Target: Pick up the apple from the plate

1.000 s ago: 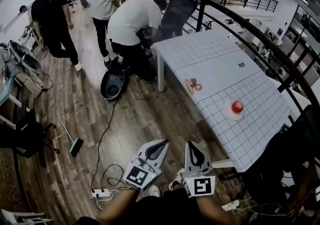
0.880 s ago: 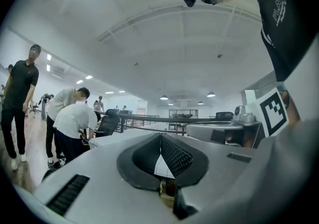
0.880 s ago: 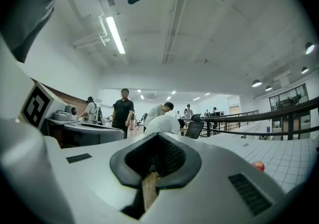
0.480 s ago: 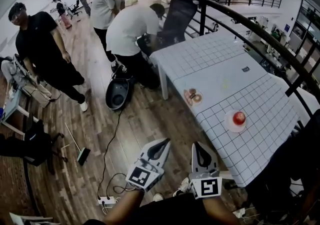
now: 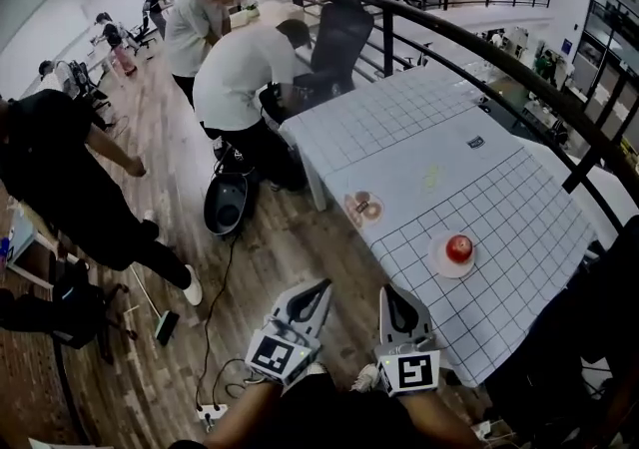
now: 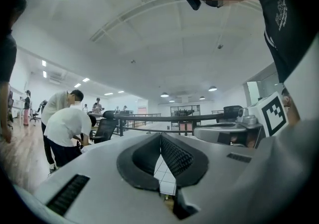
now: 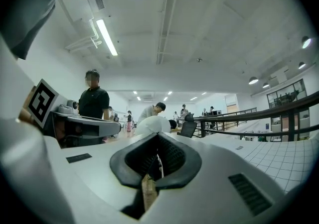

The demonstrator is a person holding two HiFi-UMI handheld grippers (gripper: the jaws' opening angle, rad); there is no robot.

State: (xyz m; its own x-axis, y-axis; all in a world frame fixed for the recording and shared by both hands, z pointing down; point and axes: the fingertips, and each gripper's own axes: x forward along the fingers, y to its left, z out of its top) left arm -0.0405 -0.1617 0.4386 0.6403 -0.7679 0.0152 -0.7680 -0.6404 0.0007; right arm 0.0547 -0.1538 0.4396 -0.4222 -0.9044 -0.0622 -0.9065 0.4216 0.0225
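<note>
A red apple [image 5: 459, 247] rests on a small white plate [image 5: 442, 264] near the front of a long table covered by a white grid cloth [image 5: 499, 188]. In the head view both grippers hover over the wooden floor, short of the table's near edge and to the left of the plate. My left gripper [image 5: 324, 285] is shut with nothing in it, and its tips meet in the left gripper view [image 6: 160, 135]. Beside it, my right gripper [image 5: 387, 290] is likewise shut and empty [image 7: 158, 136]. Both point level towards the table.
A dish with brown rings [image 5: 361, 208] lies left of the plate. A black railing [image 5: 479, 48] runs along the table's far side. One person bends over [image 5: 245, 68] by an office chair [image 5: 339, 28], and another in black [image 5: 60, 178] stands left. A cable and power strip [image 5: 210, 415] lie on the floor.
The view has shifted along the floor towards the table, and the apple now sits lower and nearer. The person in black has walked closer at the left. Both grippers stay shut.
</note>
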